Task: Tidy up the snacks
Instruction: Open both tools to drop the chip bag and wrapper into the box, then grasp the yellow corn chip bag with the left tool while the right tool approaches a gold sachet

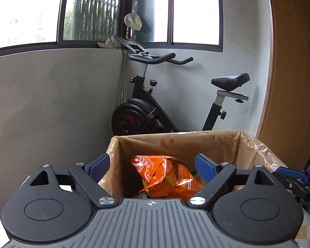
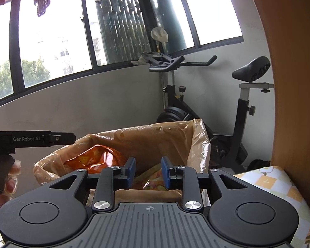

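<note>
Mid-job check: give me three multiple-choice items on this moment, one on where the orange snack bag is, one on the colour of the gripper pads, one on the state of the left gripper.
1. Where is the orange snack bag?
A. On the bike seat
B. Inside the lined box
C. On the windowsill

2. What colour are the pads of the right gripper?
A. Blue
B. Red
C. White

3. How is the left gripper?
A. Shut on the bag
B. Shut on nothing
C. Open, holding nothing

Answers: 1 B, the bag lies below the box's plastic-lined rim. 2 A, both pads show blue. 3 C, its pads stand wide apart over the box, touching nothing.
</note>
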`<state>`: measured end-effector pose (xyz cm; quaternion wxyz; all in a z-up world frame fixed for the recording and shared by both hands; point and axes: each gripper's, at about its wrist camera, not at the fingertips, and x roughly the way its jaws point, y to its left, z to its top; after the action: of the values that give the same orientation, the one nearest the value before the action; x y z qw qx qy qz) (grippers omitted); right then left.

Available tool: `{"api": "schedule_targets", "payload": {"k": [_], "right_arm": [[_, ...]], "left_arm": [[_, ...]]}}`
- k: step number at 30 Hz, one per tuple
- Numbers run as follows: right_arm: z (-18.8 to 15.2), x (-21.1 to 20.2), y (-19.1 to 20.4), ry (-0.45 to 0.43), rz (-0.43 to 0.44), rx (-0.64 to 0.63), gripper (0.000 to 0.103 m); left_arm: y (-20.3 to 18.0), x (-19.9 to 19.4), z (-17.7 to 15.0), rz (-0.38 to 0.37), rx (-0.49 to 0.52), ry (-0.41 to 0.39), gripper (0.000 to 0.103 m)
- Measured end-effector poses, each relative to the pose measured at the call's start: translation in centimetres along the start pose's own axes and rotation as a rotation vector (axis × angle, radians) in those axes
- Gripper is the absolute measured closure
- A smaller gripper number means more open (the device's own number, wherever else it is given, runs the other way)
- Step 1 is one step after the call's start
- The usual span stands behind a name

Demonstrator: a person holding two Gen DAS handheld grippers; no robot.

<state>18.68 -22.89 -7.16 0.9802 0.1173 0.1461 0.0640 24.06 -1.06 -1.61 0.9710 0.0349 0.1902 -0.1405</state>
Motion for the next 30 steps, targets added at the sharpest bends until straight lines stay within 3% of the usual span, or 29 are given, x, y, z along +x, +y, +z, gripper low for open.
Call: {"api": "schedule_targets", "payload": {"k": [12,19,23,30], "right_arm": [[-1.3,-4.8,0.6,-0.082,-0.014,-0.039,0.074],[-3.5,-7.0,0.8,-0.112,-0.018,-0.046,0.073],[-5.5,-7.8,0.9,-0.103,-0.025,-0.075,0.072],[-9.9,-7.2,-0.9,-0.008,-0.062,-0.046,0.072]], "left_arm": [[2.3,-6.1,-3.2,-0.035,-0.024,-0.051,0.013],[1.4,-7.7,-6.6,-0.083,-0.034,-0.057,0.013],[-0.1,-7.5,-8.5,-0.124,-0.023,-0.024,0.013],[-3.5,-5.3,-12.4,-0.231,-0.029,0.088,0.013]]}}
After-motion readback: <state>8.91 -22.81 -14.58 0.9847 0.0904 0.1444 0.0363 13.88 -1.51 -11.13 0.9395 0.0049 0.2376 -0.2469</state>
